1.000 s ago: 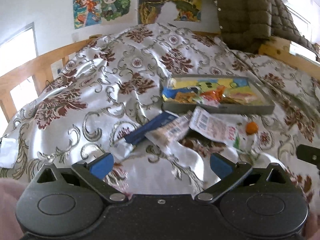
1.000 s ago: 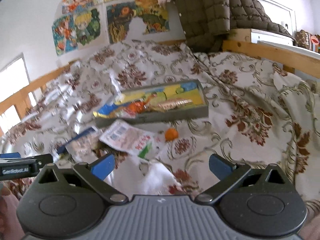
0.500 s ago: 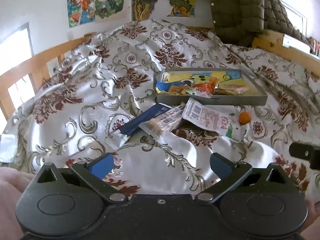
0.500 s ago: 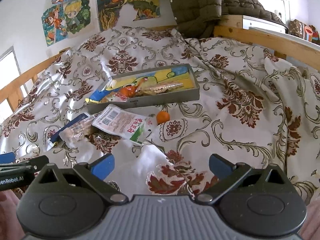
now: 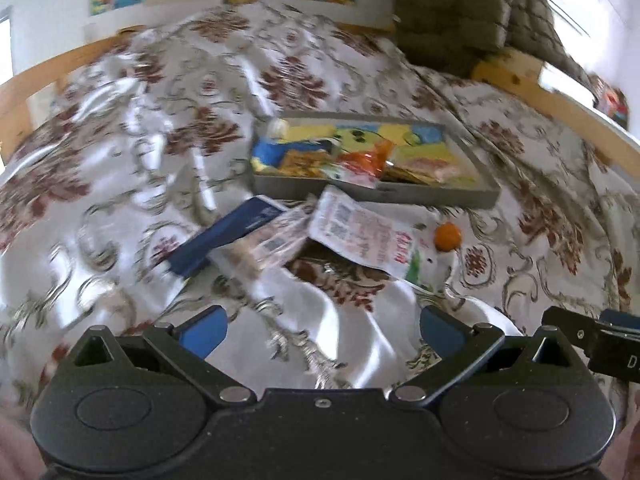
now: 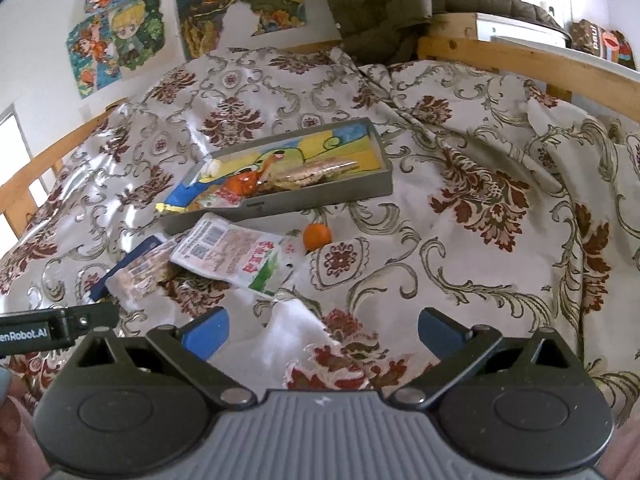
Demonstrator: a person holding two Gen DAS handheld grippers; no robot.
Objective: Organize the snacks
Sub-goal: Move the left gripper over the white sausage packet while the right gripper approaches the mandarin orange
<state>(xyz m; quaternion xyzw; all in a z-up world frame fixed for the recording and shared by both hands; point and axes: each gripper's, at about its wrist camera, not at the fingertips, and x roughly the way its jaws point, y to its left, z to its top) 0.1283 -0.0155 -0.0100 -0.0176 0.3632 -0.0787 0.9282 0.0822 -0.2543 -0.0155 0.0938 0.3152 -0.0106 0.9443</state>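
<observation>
Both cameras have crept closer to the snack pile since half a second ago, and the left view has swung and blurred, so that hand is on the move. The left gripper hangs low over the bedspread with its jaws spread wide and nothing between them; the right gripper is the same, spread and empty.

Above centre in both views sits the grey tray, already holding several packets, among them an orange wrapper and a clear pack of biscuits. Just below the tray's near wall, on the bedspread, lie the loose snacks. A white pouch with a barcode and a green corner sits at centre. A clear cracker pack is tucked partly under the pouch's left edge, and a dark blue bar lies just left of that. A small orange fruit rests just beside the pouch's right end, near the tray wall.

By my reading, the sorting is partway done and this is the approach to the next pick, with four things left outside the tray. The next move calls for one gripper to come down over a chosen piece, most likely the pouch or the fruit. The jaws should straddle an edge, since the flat pouch lies limp on soft, rumpled cloth and could slide or bring fabric up with it.
</observation>
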